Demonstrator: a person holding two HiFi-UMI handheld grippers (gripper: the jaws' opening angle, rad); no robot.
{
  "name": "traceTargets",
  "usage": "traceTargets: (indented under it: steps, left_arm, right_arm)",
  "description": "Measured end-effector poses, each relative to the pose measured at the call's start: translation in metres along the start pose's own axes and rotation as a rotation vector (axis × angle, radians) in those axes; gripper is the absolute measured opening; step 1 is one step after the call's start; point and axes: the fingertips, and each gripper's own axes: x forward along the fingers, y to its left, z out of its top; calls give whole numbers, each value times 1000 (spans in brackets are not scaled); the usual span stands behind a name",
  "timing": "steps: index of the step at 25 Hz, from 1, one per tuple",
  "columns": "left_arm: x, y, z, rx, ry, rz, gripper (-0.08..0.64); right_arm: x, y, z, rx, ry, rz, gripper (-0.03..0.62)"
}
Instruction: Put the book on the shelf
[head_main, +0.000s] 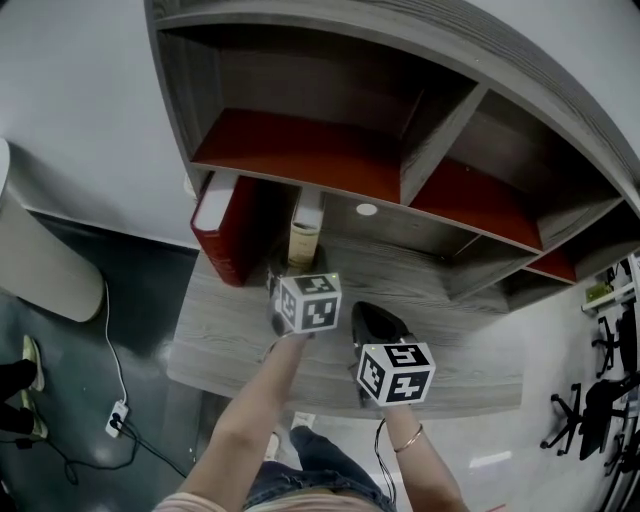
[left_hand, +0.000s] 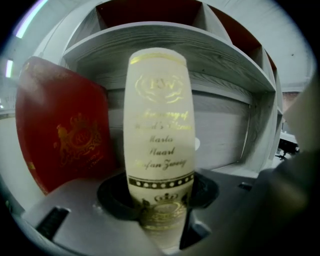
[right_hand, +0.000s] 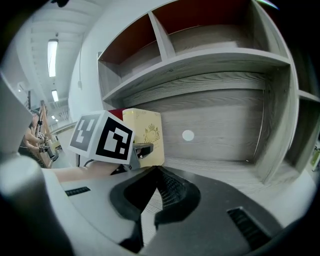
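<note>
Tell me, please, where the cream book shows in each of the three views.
Head view: cream book upper centre, upright, right of the red book.
Left gripper view: centre, spine facing the camera, clamped in the left gripper.
Right gripper view: left of centre.
Shared landmark: white disc on the back panel, right of the book.

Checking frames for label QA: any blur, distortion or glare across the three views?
Left gripper view: the cream book with gold lettering sits very close, bulged by the fisheye, its script soft; corners vignetted black. Right gripper view: the grey wooden shelf unit bows strongly; ceiling strip lights blow out. Head view: dim overall, shelf edges curved, a glare streak on the floor at lower right.
</note>
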Motion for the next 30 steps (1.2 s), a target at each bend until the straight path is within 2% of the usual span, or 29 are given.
traceTargets:
  steps: [7,16,25,30]
  left_arm:
    - [13,-5,-3,27,-3,0,227]
    - [30,-7,-11,21,47,5,227]
    - [36,-9,-8,19,39,19,227]
    - [37,-12,-11,39,47,2,227]
  right_arm:
    - [3,-13,-3,14,12,-15,9]
    - [10,-14,-7,16,32,-10,9]
    - [7,-17,-13,18,43,-28,9]
    - [2,-15,-16,20,43,-40,9]
